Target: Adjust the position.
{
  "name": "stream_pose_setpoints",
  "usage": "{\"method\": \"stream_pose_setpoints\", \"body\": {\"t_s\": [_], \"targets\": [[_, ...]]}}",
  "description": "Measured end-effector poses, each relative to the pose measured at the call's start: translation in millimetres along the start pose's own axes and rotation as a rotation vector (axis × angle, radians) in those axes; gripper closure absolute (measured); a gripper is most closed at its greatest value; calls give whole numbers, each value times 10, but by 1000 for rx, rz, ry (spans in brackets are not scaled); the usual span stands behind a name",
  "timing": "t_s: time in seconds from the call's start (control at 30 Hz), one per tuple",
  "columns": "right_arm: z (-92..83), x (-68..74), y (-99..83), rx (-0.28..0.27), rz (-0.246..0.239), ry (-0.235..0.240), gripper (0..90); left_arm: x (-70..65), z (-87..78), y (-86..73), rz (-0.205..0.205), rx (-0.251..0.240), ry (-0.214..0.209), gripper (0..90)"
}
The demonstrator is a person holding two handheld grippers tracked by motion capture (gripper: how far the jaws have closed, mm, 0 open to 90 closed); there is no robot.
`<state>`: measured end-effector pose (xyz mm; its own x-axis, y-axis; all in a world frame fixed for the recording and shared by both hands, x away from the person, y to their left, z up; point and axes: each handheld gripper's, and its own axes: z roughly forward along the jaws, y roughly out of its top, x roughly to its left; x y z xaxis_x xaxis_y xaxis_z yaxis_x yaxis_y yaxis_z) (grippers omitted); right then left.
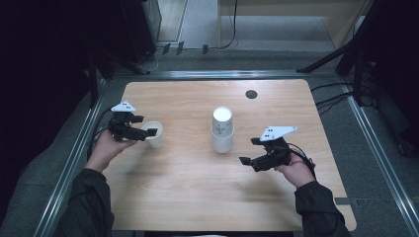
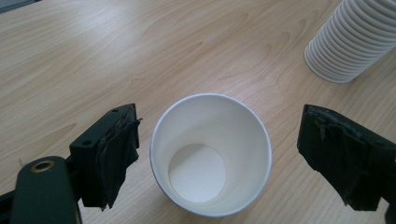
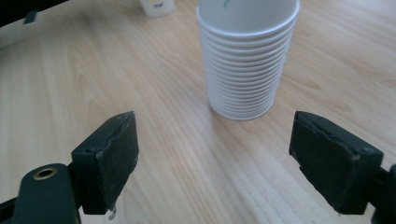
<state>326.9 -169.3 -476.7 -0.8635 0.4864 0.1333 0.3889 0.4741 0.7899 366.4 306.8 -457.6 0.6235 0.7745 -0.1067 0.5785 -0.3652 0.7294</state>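
- single white paper cup [image 2: 210, 154]: upright on the desk [image 1: 188, 187] at its left side, mouth open, empty; apart from the black pads on either side of it
- stack of white paper cups [image 1: 222, 131]: upright near the desk's middle, rims ringed closely, well apart from the single cup

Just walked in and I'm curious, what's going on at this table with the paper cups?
A person sits at a wooden table with a handheld claw in each hand. The left claw is open around a single empty paper cup standing upright on the table, its jaws on either side but not touching it. The right claw is also open and holds nothing, pointed toward a stack of paper cups near the table's middle.
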Motion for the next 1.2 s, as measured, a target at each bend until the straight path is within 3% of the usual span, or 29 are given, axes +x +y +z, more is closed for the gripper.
{"method": "stream_pose_setpoints", "body": {"t_s": [0.13,0.27,0.37,0.47,0.63,0.7,1.0,1.2], "targets": [[-35,1,18,16,-26,45,140,-18,-65,27,-4,-20,-8,132],[-47,-2,27,25,-28,29,141,-72,-87,63,2,-18,-16,133],[-53,0,47,11,-40,3,143,-126,-102,102,2,-22,-46,134],[-70,0,67,2,-29,-14,133,-190,-121,142,11,-33,-67,136],[-130,-53,120,-7,8,16,138,-319,-132,186,32,-28,-87,137],[-155,-71,138,-18,13,-6,156,-373,-129,196,43,-25,-100,138],[-154,-84,202,-11,-16,11,240,-594,-66,202,30,-6,-149,145],[-137,-101,239,0,-20,28,272,-745,-36,168,68,-1,-151,151]]}}
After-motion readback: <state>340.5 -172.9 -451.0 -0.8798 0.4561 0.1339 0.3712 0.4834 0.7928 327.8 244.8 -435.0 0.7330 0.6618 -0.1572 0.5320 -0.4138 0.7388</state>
